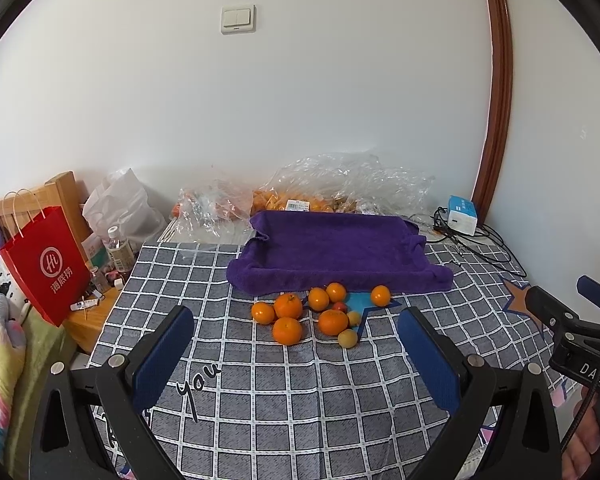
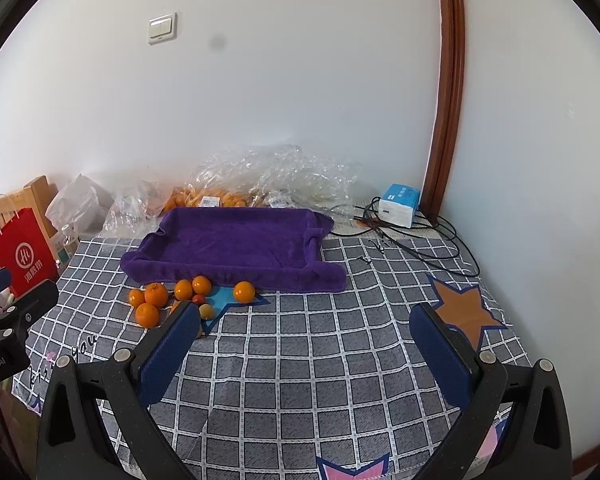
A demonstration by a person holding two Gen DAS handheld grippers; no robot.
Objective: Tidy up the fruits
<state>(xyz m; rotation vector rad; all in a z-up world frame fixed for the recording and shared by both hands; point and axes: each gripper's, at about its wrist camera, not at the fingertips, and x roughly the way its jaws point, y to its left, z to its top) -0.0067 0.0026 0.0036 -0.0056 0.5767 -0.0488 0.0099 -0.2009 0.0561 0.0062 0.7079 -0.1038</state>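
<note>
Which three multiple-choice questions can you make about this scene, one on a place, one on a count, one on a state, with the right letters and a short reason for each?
1. Where do the loose fruits lie?
A. inside the purple tray
B. on the checked cloth in front of the tray
C. inside the red bag

2. How many oranges lie loose on the cloth?
A. three
B. seven
C. twelve

3. How are the two grippers?
A. both open and empty
B. both shut on fruit
C. left shut, right open

Answers:
1 B, the oranges sit on the checked cloth before the purple towel-lined tray.
2 B, the left wrist view shows seven.
3 A, the left gripper and right gripper have fingers wide apart, nothing between.
</note>
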